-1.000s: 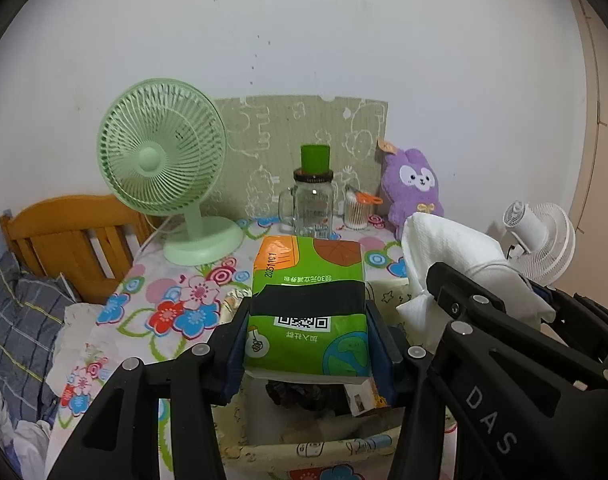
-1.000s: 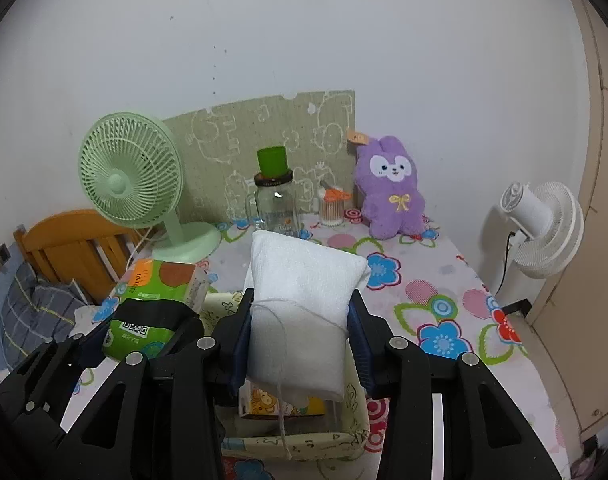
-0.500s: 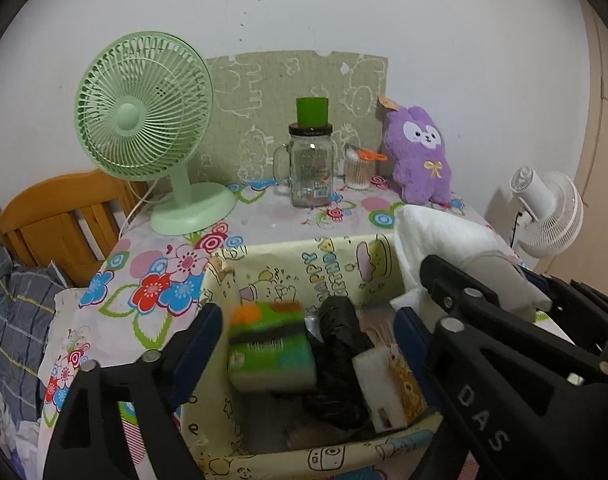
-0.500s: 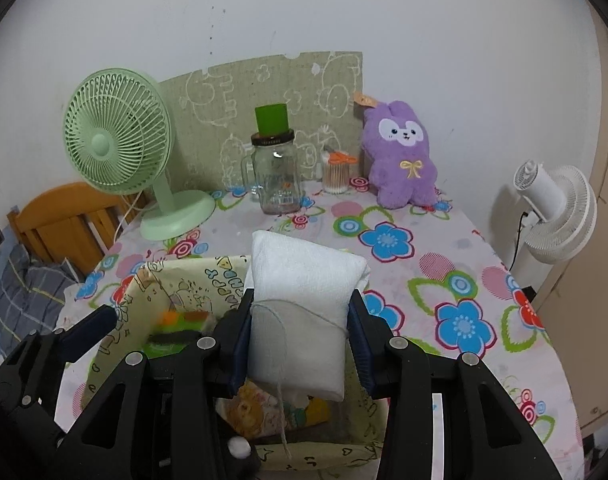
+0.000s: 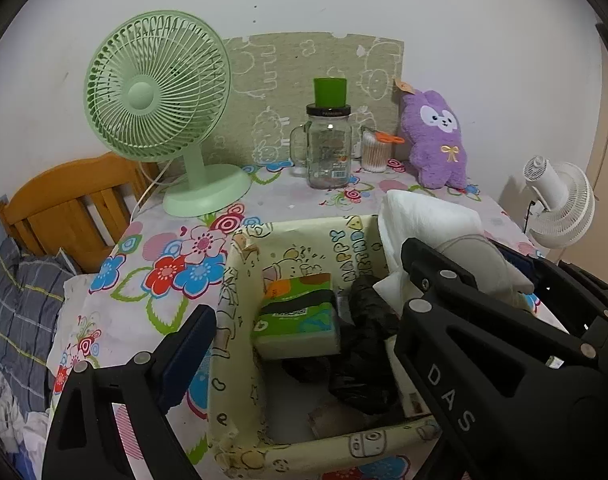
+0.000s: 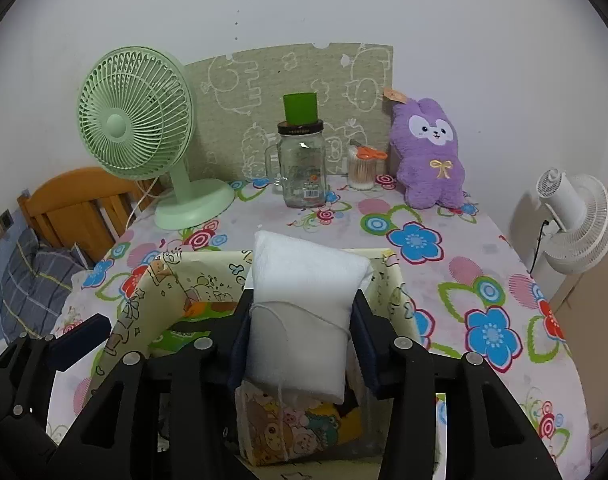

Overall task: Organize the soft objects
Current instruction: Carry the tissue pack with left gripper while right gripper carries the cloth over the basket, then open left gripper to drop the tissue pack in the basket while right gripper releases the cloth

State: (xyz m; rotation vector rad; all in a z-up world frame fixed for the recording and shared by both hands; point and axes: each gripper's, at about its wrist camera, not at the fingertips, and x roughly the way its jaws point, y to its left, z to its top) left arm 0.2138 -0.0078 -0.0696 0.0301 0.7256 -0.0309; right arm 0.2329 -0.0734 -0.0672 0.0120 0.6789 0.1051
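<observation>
A pale yellow cartoon-print fabric bin [image 5: 240, 280] stands on the flowered table. A green tissue pack [image 5: 296, 316] lies inside it beside a black bundle [image 5: 363, 344]. My left gripper [image 5: 300, 344] is open and empty above the bin. My right gripper [image 6: 300, 328] is shut on a white soft pouch [image 6: 304, 304] and holds it over the bin [image 6: 156, 300]; the pouch also shows in the left wrist view [image 5: 427, 224]. A purple plush rabbit [image 6: 427, 156] sits at the back right.
A green desk fan [image 5: 160, 108] stands at the back left. A glass jar with a green cup on top [image 5: 329, 144] and a cotton-swab pot [image 5: 375, 152] stand at the back. A white fan [image 6: 575, 224] is off the right edge, a wooden headboard [image 5: 64, 208] at the left.
My left gripper opened and let go of the green tissue pack, which now lies in the bin. Both grippers came lower over the bin. The right still holds the white pouch.
</observation>
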